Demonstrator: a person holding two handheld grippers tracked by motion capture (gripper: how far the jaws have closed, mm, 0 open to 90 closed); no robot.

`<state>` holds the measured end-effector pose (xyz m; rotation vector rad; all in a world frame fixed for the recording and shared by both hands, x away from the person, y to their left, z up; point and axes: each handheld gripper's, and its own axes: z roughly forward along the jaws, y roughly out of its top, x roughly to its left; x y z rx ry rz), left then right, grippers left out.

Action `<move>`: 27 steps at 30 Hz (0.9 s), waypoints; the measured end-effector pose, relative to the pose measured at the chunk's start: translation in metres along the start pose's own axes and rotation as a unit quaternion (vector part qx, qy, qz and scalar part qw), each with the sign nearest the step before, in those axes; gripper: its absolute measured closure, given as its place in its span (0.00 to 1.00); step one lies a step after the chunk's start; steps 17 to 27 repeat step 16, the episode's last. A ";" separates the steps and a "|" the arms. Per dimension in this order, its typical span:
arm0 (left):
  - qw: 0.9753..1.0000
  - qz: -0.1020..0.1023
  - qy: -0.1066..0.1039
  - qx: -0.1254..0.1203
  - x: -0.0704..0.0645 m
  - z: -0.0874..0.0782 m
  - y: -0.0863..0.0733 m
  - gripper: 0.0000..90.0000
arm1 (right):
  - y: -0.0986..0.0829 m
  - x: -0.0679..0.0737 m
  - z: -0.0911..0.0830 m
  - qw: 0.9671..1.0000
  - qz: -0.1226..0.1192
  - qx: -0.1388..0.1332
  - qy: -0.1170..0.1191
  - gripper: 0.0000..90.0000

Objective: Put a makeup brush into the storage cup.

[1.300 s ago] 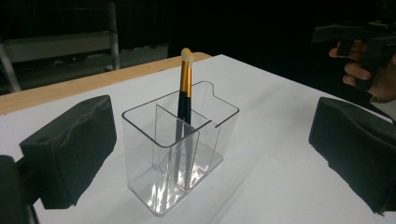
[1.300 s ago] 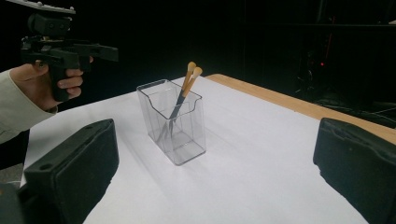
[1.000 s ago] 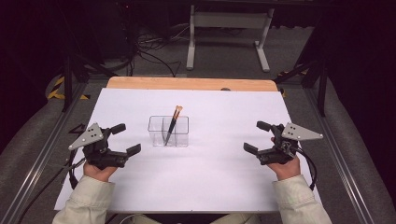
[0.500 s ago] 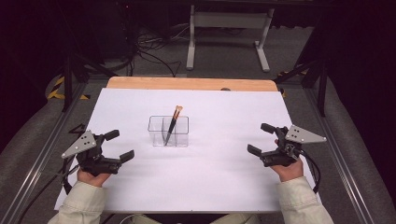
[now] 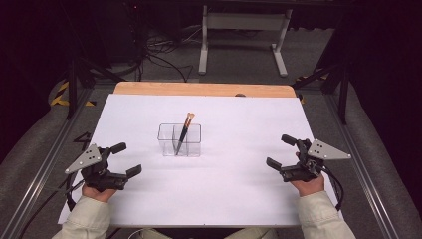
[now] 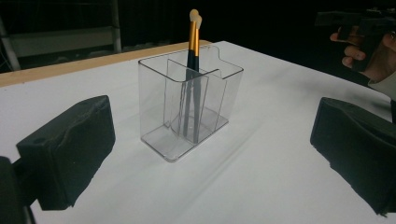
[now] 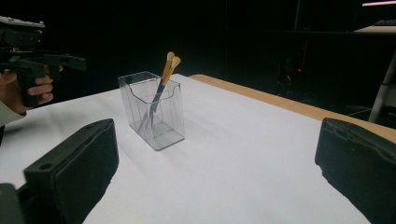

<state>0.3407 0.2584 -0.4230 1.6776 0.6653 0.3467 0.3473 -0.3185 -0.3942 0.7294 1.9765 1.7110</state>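
- High view: holder (image 5: 180,141) with two brushes (image 5: 184,130) stands mid-counter (image 5: 239,199); left gripper (image 5: 122,159) at 8 o'clock, right gripper (image 5: 280,151) at 4, fingers apart, empty.
- Left gripper view: holder (image 6: 189,105) at 12, between spread fingers (image 6: 70,149).
- Right gripper view: holder (image 7: 152,109) at 11, fingers (image 7: 74,165) apart.

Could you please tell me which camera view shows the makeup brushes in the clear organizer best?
The left gripper view: the makeup brushes stand close, upright in the clear organizer. The right gripper view shows them farther off, leaning; the high view shows them small.
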 end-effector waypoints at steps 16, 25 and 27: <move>1.000 -0.004 0.001 -0.008 0.002 0.001 0.000 0.01 | -0.008 -0.001 -0.001 1.000 0.002 -0.003 -0.006 0.00; 1.000 -0.004 0.001 -0.008 0.002 0.001 0.000 0.01 | -0.008 -0.001 -0.001 1.000 0.002 -0.003 -0.006 0.00; 1.000 -0.004 0.001 -0.008 0.002 0.001 0.000 0.01 | -0.008 -0.001 -0.001 1.000 0.002 -0.003 -0.006 0.00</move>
